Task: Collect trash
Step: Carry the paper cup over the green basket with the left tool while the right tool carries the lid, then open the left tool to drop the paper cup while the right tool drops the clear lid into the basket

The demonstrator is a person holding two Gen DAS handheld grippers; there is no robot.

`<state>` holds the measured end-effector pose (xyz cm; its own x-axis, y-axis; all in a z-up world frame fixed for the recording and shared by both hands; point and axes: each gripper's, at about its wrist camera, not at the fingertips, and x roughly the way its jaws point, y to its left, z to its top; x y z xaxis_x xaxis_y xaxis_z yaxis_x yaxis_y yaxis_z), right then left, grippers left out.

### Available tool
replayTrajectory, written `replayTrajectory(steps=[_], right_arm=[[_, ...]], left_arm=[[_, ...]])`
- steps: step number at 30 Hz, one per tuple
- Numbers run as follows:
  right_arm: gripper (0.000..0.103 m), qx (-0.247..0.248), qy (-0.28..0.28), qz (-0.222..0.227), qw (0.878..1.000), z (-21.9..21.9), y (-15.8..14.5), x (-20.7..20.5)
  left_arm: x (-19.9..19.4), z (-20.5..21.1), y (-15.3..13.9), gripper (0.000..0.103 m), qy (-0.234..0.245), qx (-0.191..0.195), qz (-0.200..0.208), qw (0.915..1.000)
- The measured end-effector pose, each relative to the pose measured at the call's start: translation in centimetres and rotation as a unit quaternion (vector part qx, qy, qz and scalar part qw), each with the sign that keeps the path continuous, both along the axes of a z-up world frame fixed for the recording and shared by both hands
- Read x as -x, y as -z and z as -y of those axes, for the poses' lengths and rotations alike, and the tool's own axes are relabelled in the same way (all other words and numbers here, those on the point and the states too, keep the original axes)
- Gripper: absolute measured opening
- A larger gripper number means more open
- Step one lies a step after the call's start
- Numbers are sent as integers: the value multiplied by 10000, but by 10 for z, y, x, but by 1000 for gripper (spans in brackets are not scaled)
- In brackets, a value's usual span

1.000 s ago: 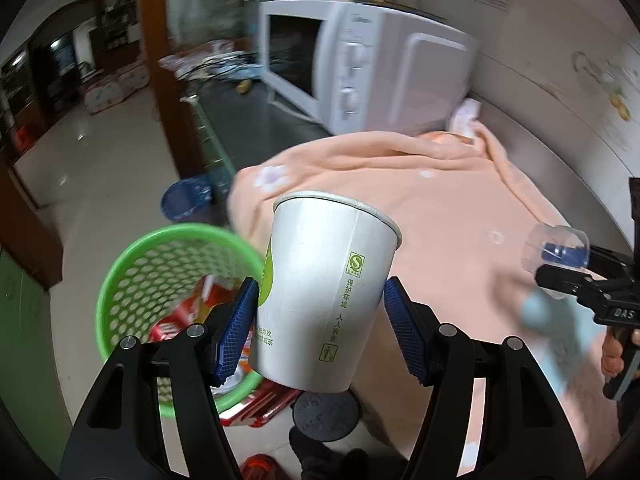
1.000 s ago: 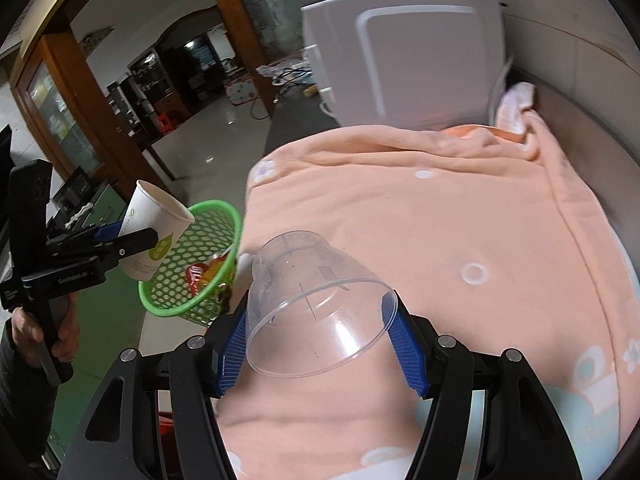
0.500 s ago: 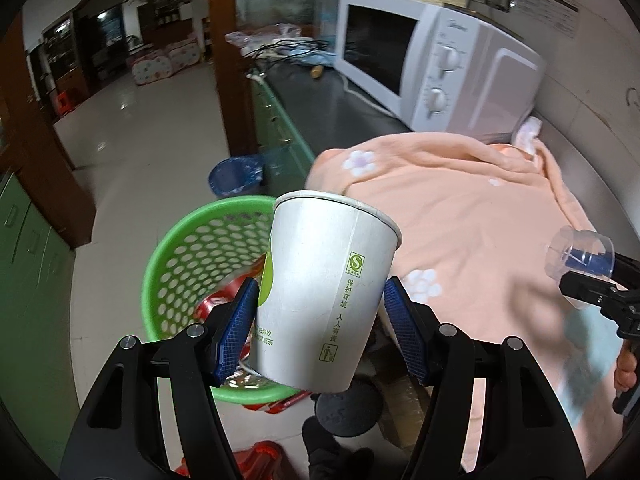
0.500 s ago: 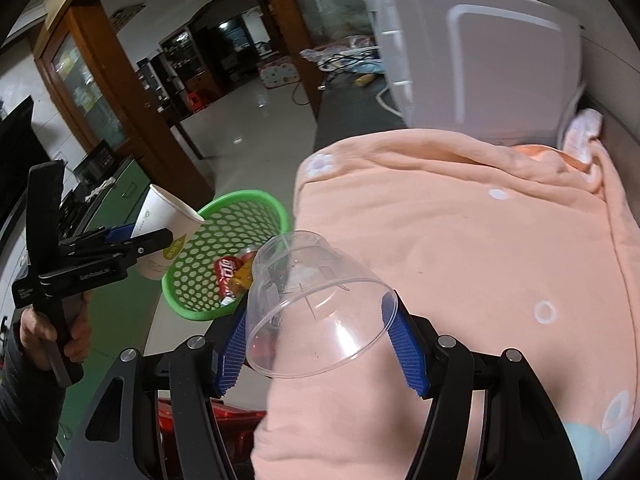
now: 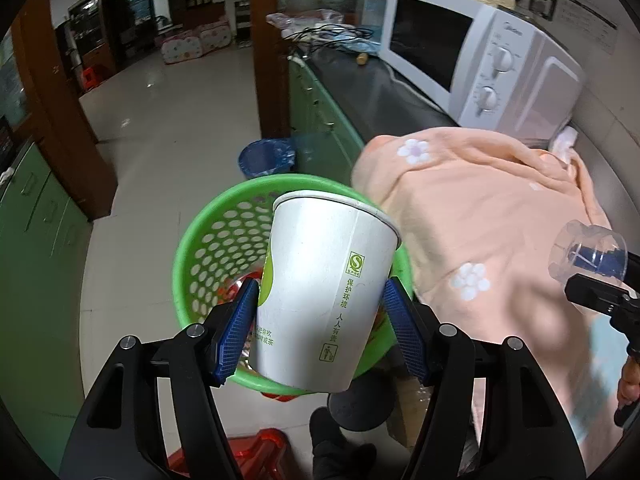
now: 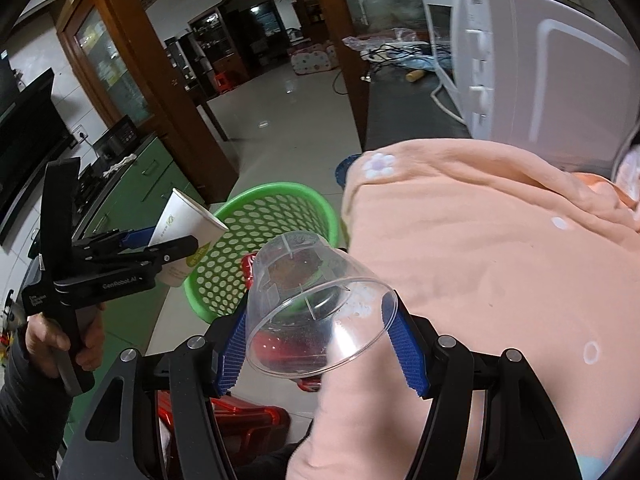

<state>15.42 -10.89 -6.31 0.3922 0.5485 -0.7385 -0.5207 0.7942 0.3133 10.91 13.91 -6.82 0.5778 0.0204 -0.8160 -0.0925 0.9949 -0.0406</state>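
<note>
Right view alone shows the left gripper [image 6: 176, 246] beside the basket [image 6: 276, 200]; both jaws wide, left clamped on paper cup [image 5: 320, 300], right gripper [image 6: 320, 340] on clear cup [image 6: 316, 308].

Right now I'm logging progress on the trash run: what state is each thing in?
Paper cup: held tilted in the left tool, over the basket.
Clear cup: held on its side in the right tool, near the cloth's edge.
Basket: green, holds red wrappers.
Cloth: peach, spread over the counter.
Microwave: door closed.
</note>
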Motion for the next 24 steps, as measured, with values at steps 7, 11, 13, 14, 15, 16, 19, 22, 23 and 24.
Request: replayTrajectory(steps=[7,11,13,14,15,16,19,22,23,24], right_arm=[[62,91,-168,-76,9998,-32,12,-10],[62,76,-225,-179,9996,-46,19,-15],[62,56,-248,-236,9994,-54,23,-18],[62,52,-252,-259,9993,-56,24,-20],[62,38,-264,-294,9992,-60,26,-22],[62,32,-269,-316,9991,-62,28,-22],[62,27,-285,-373,9989,-74,32,-27],[62,17,-298,-421,9987,-81,35,-32],[62,16,-295,-428,9986,-85,36,-34],[62,2,-295,-451,9985,-89,38,-36]], left_arm=[[-2,-22,11,64,-337,1,-184,9993],[-3,-36,18,64,-536,25,-266,9982],[-4,-44,22,64,-644,50,-311,9974],[-4,-47,23,64,-672,59,-329,9972],[-5,-51,25,64,-717,82,-353,9968],[-6,-53,26,64,-758,98,-366,9964],[-8,-61,29,66,-884,151,-398,9952],[-8,-68,32,67,-978,257,-421,9940],[-8,-70,33,67,-998,280,-432,9937],[-7,-71,34,69,-1001,301,-442,9935]])
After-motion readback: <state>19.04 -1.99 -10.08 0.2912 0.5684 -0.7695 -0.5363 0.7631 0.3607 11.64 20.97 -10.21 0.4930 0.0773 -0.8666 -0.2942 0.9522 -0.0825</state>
